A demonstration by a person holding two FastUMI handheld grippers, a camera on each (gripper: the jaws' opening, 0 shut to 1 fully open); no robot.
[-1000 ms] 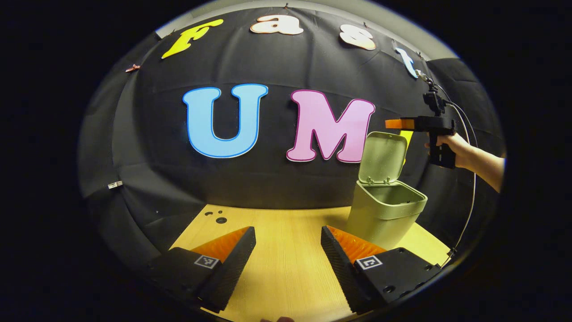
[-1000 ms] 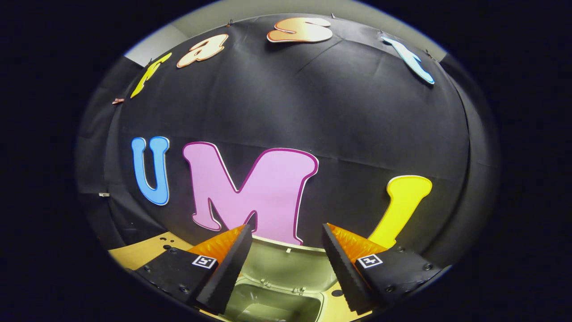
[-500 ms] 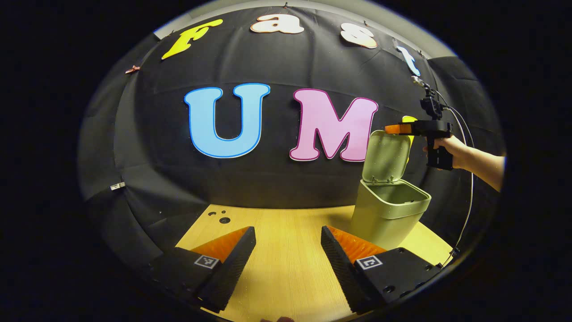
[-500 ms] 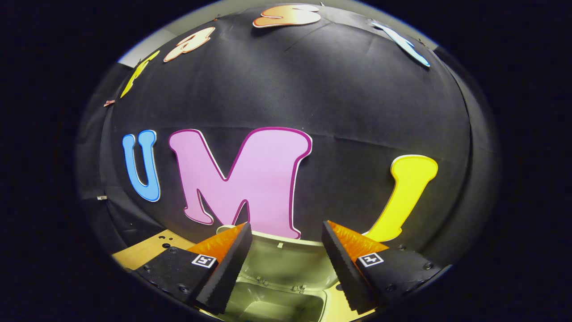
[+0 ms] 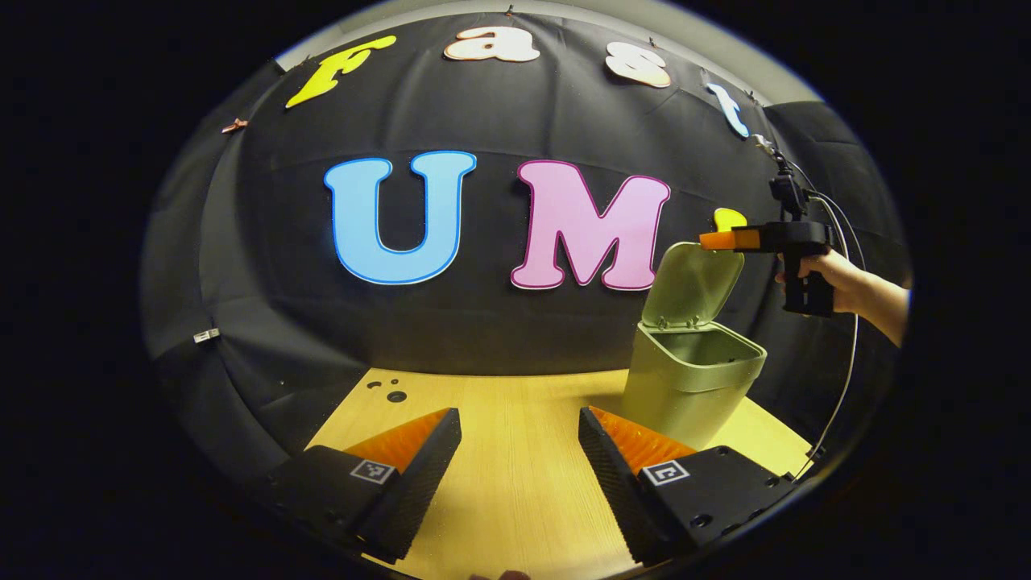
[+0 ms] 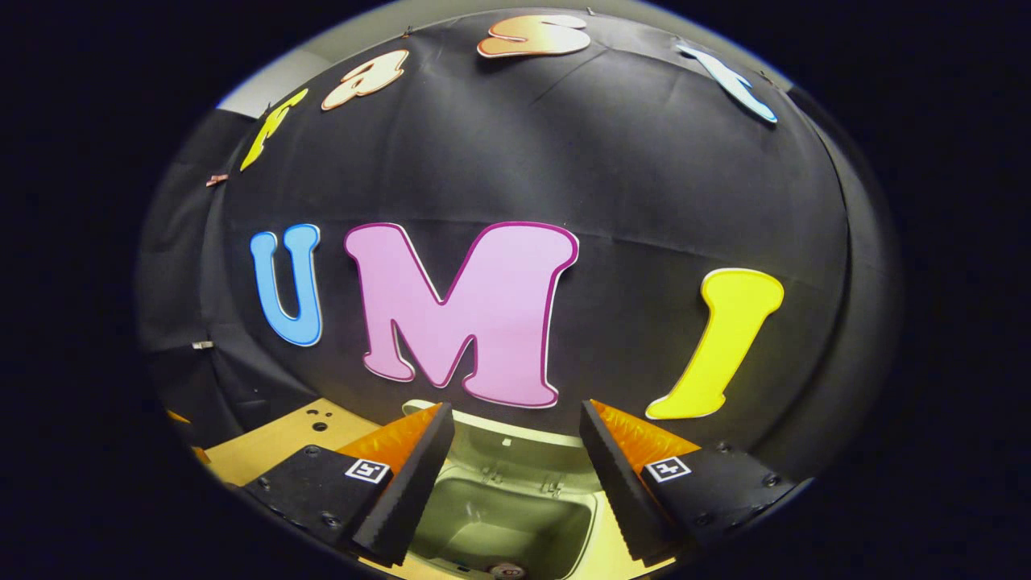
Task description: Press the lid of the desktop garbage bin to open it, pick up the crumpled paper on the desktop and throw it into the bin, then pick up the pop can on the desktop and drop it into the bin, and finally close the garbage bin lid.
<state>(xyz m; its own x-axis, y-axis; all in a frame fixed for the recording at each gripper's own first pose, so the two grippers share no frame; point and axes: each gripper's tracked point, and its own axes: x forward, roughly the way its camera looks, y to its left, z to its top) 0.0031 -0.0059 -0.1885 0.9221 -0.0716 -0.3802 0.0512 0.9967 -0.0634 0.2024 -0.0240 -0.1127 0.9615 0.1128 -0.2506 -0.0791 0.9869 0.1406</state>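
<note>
While its lid (image 5: 691, 283) stands raised and tipped back on the hinge, the green bin (image 5: 693, 385) sits on the far right part of the wooden bench (image 5: 515, 475), close to the black cloth wall (image 5: 483, 322) behind it. From the left gripper view the bin's mouth is open and its dark inside shows just under the rim. From the right gripper view the same bin (image 6: 503, 515) lies straight below, with the lid (image 6: 515, 447) standing at its far edge and two small hinge clips where lid meets body. At the very bottom of that view a small round object, likely the top of the can (image 6: 506, 570), lies inside the bin, though it is too cut off to be sure. The crumpled paper cannot be made out.

The right tongs (image 6: 515, 471) hang above the open bin with the two fingers set apart and nothing between them. In the left gripper view these tongs (image 5: 717, 240) show farther off, level with the top edge of the raised lid and just beside it; whether they touch it cannot be told. A hand (image 5: 830, 274) grips the handle, and a thin cable (image 5: 846, 379) hangs from it down toward the bench edge.

The left tongs (image 5: 519, 459) sit low over the near part of the bench, well apart from the bin, fingers spread wide and holding nothing. Two small holes (image 5: 391, 393) mark the bench's far left corner.
</note>
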